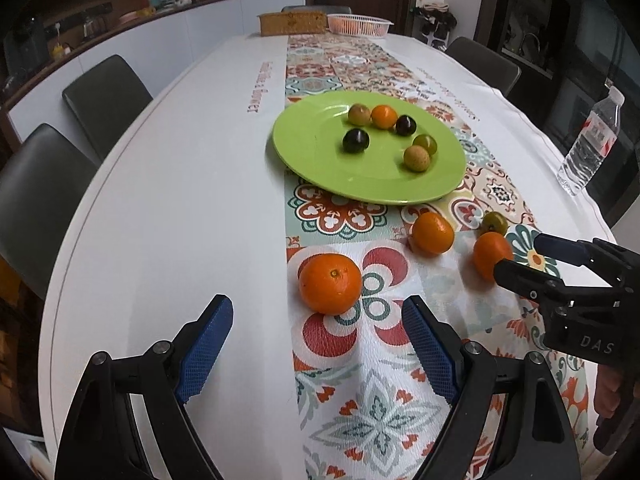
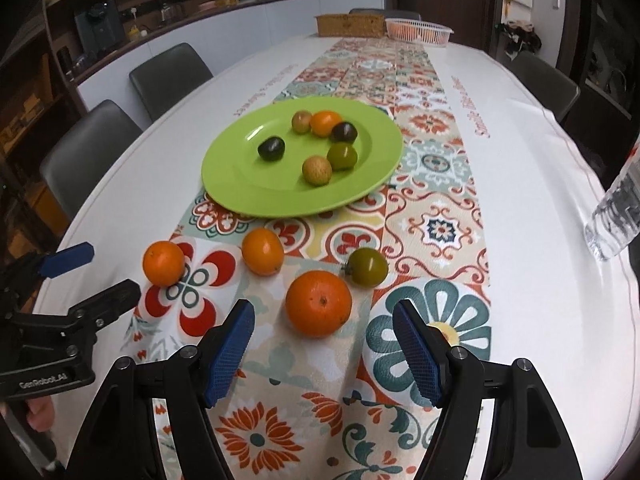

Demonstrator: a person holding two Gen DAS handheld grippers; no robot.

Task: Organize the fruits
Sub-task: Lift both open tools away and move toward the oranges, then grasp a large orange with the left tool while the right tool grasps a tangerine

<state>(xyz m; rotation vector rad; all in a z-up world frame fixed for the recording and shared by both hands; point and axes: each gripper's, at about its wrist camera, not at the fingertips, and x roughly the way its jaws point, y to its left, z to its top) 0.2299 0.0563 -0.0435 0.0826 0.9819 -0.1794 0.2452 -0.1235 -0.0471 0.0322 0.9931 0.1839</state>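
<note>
A green plate point(image 1: 304, 152) point(image 2: 228, 184) on the patterned runner holds several small fruits: dark, greenish and one orange. Three oranges and a green tomato point(image 1: 494, 222) point(image 2: 367, 266) lie loose in front of it. My left gripper point(image 1: 318, 344) is open, and the left orange point(image 1: 330, 284) point(image 2: 163, 263) sits on the table just beyond its fingertips. My right gripper point(image 2: 324, 348) is open too, with the right orange point(image 2: 319, 303) point(image 1: 490, 254) just ahead of its pads. The middle orange point(image 1: 433, 233) point(image 2: 263, 257) lies between them. Each gripper shows in the other's view point(image 1: 520, 256) point(image 2: 110, 270).
A water bottle point(image 1: 592, 140) point(image 2: 616, 220) stands near the table's right edge. At the far end sit a wicker box point(image 1: 292, 22) and a pale plastic basket point(image 1: 358, 24). Dark chairs point(image 1: 106, 100) line the left side. The white tablecloth point(image 1: 192, 200) left of the runner is bare.
</note>
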